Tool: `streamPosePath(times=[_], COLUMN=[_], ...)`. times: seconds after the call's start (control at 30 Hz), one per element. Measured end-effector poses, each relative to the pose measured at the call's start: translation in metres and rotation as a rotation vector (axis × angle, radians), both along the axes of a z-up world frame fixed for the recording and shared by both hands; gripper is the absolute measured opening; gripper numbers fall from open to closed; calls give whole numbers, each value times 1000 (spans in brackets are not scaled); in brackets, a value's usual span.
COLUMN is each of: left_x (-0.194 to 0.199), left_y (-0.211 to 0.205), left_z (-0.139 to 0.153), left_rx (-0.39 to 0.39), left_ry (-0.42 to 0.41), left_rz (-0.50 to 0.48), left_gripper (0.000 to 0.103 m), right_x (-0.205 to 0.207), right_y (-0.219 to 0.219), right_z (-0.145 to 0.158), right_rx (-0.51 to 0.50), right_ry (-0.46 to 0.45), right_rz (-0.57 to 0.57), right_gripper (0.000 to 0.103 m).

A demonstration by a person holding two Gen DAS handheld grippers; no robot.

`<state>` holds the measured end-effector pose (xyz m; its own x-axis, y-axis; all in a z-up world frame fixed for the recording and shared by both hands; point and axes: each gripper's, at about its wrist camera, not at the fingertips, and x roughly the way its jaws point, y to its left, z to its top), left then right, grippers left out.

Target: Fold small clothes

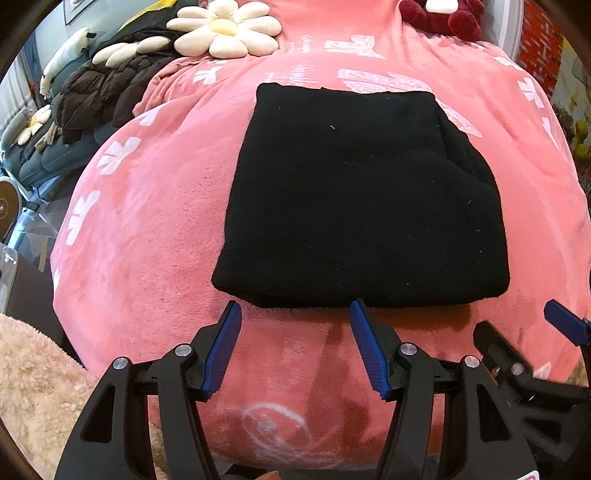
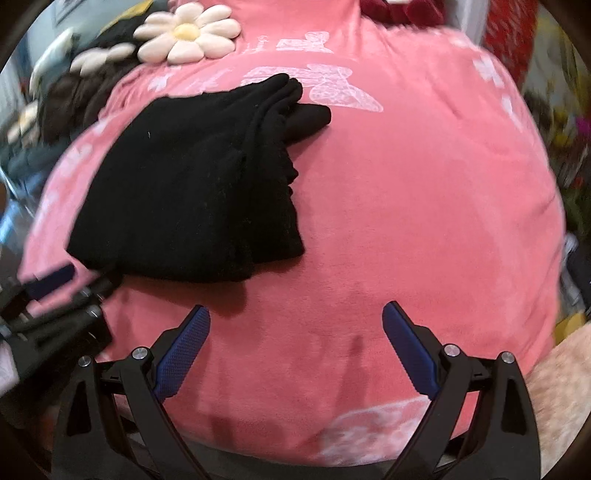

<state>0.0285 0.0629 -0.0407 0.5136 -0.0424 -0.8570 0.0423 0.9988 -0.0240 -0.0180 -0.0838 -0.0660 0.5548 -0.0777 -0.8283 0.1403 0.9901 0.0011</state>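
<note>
Black garment (image 1: pixel 364 199) lies folded into a thick rectangular stack on the pink blanket (image 1: pixel 147 229), centre of the left wrist frame. In the right wrist view it sits left of centre, layered edges showing on its right side, one dark end poking out toward upper centre of frame.

Left gripper (image 1: pixel 295 308) is released, jaws spread wide, nothing between them; blue pads w/ tips just at the near edge of the garment, can't tell if touching. Right gripper (image 2: pixel 295 310) also released, jaws wide apart, over bare blanket, garment up and to the left of it, near but apart.

Each gripper shows at the edge of the other's view: lower right in left wrist frame, lower left (blurred) in right wrist frame.

Daisy cushion (image 1: pixel 225 31) at top left of blanket, dark red plush item (image 1: pixel 443 16) at top right, brown puffer jacket (image 1: pixel 99 96) at upper left. Fuzzy beige fabric (image 1: pixel 33 387) in lower left corner
</note>
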Motion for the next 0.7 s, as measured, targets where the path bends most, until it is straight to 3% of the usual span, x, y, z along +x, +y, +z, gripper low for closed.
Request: streamPosePath(times=[0.7], left_x=[1], left_y=[2], left_z=[-1], left_rx=[-45], left_ry=[14], left_rz=[-6], left_gripper=[63], right_x=[5], right_y=[-9], right_z=[-11], right_rx=[-7], right_ry=[51], right_rz=[-40], right_gripper=[92])
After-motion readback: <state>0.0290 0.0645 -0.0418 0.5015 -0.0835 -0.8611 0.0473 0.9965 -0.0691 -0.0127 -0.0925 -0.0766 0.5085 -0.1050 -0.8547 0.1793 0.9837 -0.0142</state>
